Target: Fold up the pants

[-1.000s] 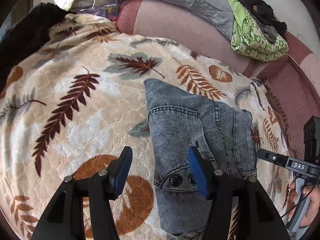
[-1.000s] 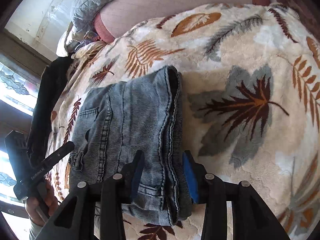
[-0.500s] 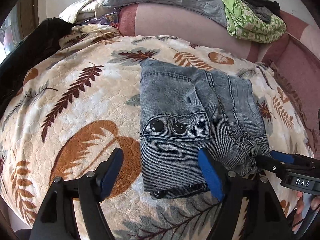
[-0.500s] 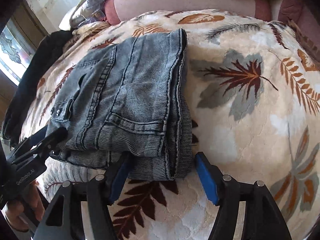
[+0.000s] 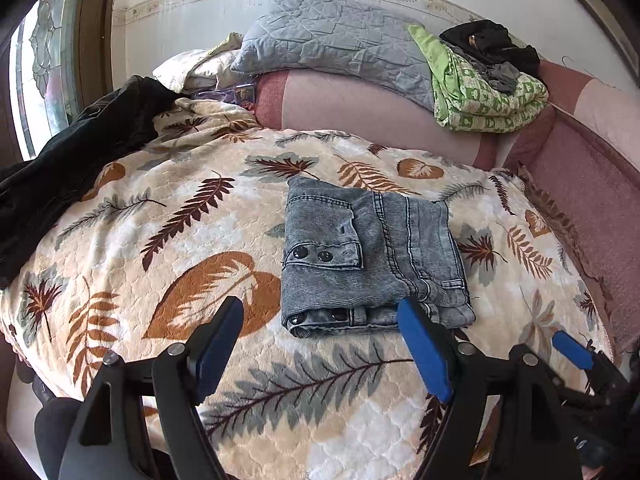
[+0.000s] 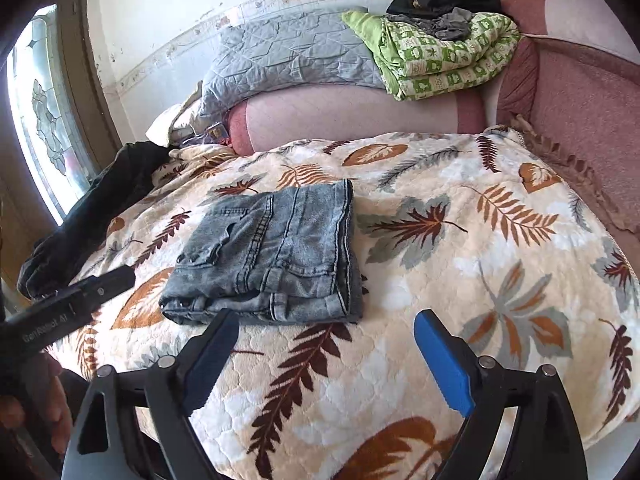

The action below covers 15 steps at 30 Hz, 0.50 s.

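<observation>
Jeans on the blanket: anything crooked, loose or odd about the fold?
Nothing much stands out. The jeans lie as a compact folded bundle on the leaf-print blanket; only the near edge shows slightly uneven layers. Both tools are open and clear of them.

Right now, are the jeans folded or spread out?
Folded. The jeans lie as a compact stacked rectangle on the leaf-print blanket, layered edges showing at the near side, with no gripper touching them.

folded jeans [image 5: 372, 256] mid-blanket [image 5: 120, 264], open blanket around
</observation>
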Motion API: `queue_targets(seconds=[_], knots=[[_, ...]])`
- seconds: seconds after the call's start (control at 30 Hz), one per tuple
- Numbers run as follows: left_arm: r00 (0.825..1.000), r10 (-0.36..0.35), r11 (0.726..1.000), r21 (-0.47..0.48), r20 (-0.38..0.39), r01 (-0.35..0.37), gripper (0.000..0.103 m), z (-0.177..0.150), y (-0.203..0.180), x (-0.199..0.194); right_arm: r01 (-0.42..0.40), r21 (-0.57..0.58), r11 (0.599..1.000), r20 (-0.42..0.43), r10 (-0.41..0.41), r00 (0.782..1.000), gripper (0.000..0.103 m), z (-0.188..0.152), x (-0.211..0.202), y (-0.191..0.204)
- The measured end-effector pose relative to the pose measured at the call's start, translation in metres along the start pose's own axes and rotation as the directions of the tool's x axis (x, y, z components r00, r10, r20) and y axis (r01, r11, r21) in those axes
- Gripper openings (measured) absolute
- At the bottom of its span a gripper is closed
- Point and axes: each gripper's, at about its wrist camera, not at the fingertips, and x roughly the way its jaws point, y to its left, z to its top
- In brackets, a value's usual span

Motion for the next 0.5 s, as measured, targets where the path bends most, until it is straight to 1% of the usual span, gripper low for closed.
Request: queue_targets(seconds=[0.07, 0.17, 0.2, 0.33, 0.5], knots=[[1.000, 0.012, 1.000, 0.005, 0.013, -0.012, 0.080, -0.004, -0.001, -0.006, 0.015, -0.023, 1.000, -0.017, -0.016, 1.000, 0.095, -0.014, 0.002, 0.003], [0.999, 0.031, 0.999, 0.011, 0.016, -0.031, 0.081, -0.007, -0.002, -0.010, 0.013, -0.054, 0.998, -0.034, -0.015, 0.999, 0.095, -0.026, 0.005, 0.010], [0.999, 0.033, 0.999, 0.009, 0.014, -0.034, 0.083, -0.008, -0.001, -0.011, 0.012, -0.063, 0.998, -0.034, -0.014, 0.999, 0.095, -0.030, 0.005, 0.012], [0.999, 0.039, 0.999, 0.000, 0.021, -0.039, 0.084, -0.011, 0.001, -0.015, 0.004, -0.076, 0.997, -0.026, -0.006, 1.000, 0.100, -0.034, 0.003, 0.018], [0.998, 0.053, 0.999, 0.013, 0.017, -0.053, 0.084, -0.011, 0.000, -0.019, 0.013, -0.096, 0.995, -0.001, -0.013, 1.000, 0.101, -0.029, -0.004, 0.025]])
